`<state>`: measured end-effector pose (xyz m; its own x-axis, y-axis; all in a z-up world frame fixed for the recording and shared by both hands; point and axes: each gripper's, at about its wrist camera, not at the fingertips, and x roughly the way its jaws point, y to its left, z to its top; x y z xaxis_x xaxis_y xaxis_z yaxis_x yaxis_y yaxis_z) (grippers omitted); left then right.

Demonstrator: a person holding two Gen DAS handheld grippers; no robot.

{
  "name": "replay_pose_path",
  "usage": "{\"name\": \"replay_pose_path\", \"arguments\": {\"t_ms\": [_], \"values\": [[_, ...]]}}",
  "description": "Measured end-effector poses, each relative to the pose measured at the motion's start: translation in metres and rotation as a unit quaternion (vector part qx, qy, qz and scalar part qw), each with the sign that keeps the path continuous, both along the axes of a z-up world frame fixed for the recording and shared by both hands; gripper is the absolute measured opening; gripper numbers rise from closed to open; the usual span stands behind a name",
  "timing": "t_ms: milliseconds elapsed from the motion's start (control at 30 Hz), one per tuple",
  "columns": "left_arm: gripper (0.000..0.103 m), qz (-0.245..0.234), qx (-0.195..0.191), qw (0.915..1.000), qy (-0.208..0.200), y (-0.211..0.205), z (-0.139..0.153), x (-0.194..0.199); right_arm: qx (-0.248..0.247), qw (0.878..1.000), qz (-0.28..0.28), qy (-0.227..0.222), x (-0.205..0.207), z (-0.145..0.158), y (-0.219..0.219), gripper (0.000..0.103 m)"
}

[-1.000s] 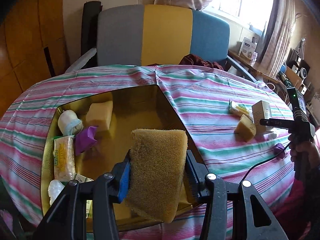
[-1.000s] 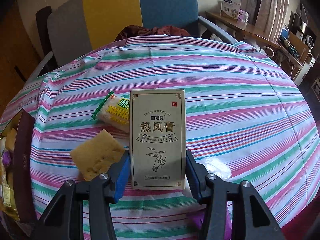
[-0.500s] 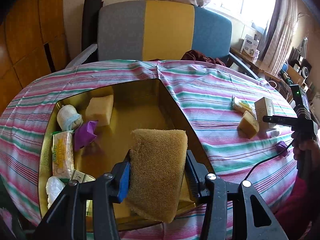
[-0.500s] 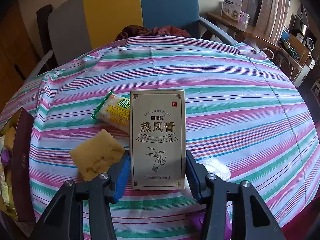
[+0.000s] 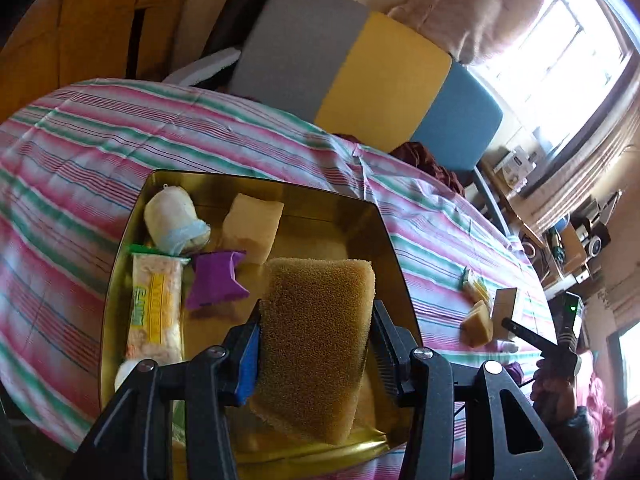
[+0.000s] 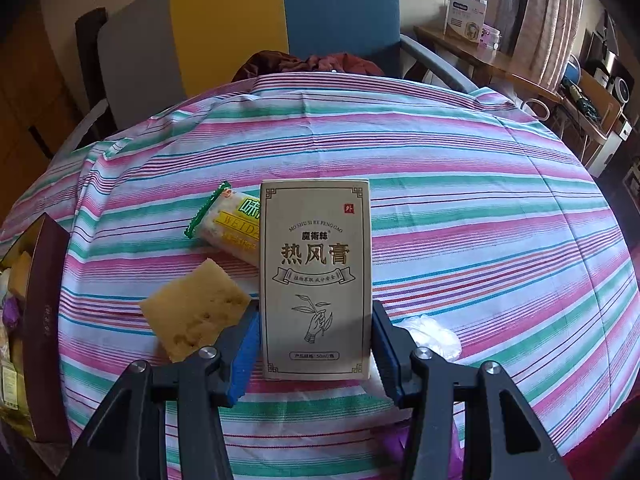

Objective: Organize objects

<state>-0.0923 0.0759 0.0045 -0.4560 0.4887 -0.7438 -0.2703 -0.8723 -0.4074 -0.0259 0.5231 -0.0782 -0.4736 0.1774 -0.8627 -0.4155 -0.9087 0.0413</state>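
Note:
My left gripper (image 5: 317, 320) is shut on a brown sponge (image 5: 316, 360), held over the near part of a gold tray (image 5: 360, 216). In the tray lie a white bundle (image 5: 172, 216), a pale yellow sponge (image 5: 254, 228), a purple packet (image 5: 216, 280) and a snack pack (image 5: 154, 308). My right gripper (image 6: 315, 312) is shut on an upright beige box (image 6: 316, 264) above the striped tablecloth (image 6: 480, 220). Beside the box lie a yellow sponge (image 6: 192, 312), a green-edged snack pack (image 6: 232, 228) and a white wad (image 6: 432, 336). Something purple (image 6: 400, 448) shows below the right fingers.
The tray's dark outer wall (image 6: 44, 320) stands at the left edge of the right wrist view. A grey, yellow and blue chair (image 5: 360, 64) is behind the table. A cluttered desk (image 6: 500, 60) runs along the right under the window. A hand (image 5: 560, 392) holds the right gripper.
The left wrist view has rolled and shifted: the left gripper moved leftwards over the tray with the brown sponge still in it. The right gripper and its box stayed put.

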Motion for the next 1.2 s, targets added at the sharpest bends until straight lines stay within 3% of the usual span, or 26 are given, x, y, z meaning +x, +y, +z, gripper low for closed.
{"name": "replay_pose_path", "arguments": {"t_ms": [300,533,700,967,1200], "values": [[0.049,-0.033,-0.067,0.9971,-0.016,0.053,-0.028,-0.064,-0.001,1.0,0.003,0.007,0.0,0.002,-0.002,0.052],[0.05,-0.029,-0.117,0.9924,-0.025,0.087,-0.056,-0.109,0.001,1.0,0.003,0.012,-0.001,0.005,-0.001,0.052],[0.062,-0.018,-0.137,0.9901,-0.021,0.095,-0.065,-0.126,0.005,1.0,-0.001,0.013,0.0,0.005,0.001,0.052],[0.063,-0.009,-0.127,0.9917,0.018,0.07,-0.033,-0.096,0.018,1.0,-0.009,0.021,0.002,0.009,0.002,0.052],[0.069,0.03,-0.115,0.9897,0.08,0.0,0.005,-0.027,0.005,0.999,-0.008,0.041,0.005,0.02,-0.001,0.052]]}}
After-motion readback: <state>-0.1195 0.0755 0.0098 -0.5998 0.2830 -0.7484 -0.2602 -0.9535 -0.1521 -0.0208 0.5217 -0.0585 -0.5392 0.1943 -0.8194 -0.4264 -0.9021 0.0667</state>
